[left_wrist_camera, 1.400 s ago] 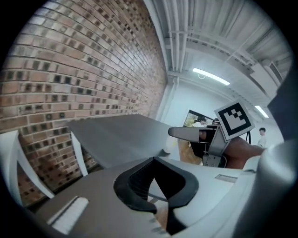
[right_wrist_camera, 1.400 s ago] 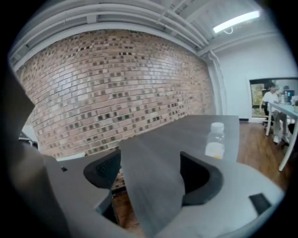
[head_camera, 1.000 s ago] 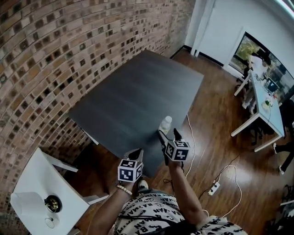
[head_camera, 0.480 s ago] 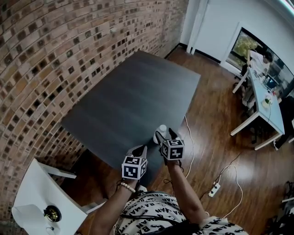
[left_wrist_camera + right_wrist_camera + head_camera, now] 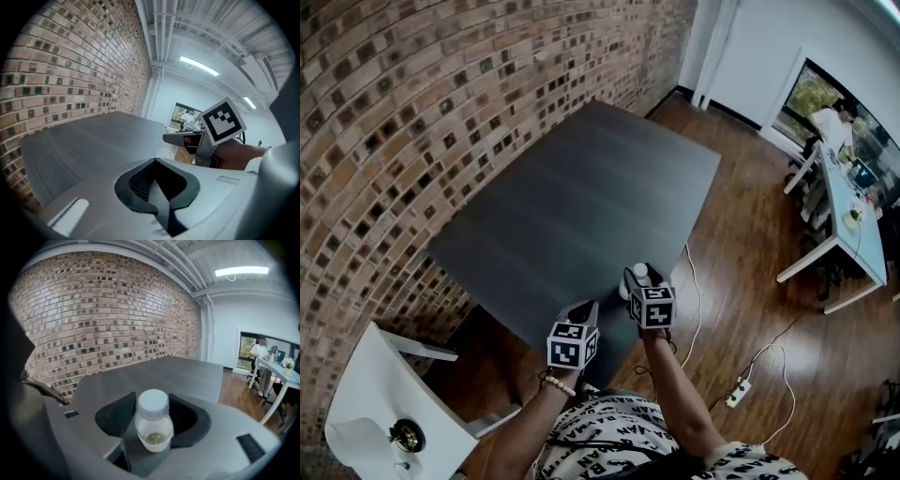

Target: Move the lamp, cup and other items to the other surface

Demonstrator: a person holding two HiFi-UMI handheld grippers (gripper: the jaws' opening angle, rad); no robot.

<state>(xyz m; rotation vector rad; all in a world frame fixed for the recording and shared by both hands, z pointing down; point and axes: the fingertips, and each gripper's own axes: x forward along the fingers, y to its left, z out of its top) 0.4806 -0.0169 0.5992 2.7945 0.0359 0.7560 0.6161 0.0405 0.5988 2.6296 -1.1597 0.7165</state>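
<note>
A small clear bottle with a white cap stands near the front edge of the dark grey table. My right gripper reaches around it. Its jaws are closing with the bottle between them, and the pads sit close at its sides. My left gripper hovers just left of the right one, shut and empty, over the table's front edge. A black and brass lamp sits on the white side table at the lower left.
A brick wall runs along the table's left side. White cables and a power strip lie on the wood floor to the right. A white desk stands farther right, with a person beyond it.
The right jaws have narrowed around the bottle. The left gripper has come up and forward, closer to the right one.
</note>
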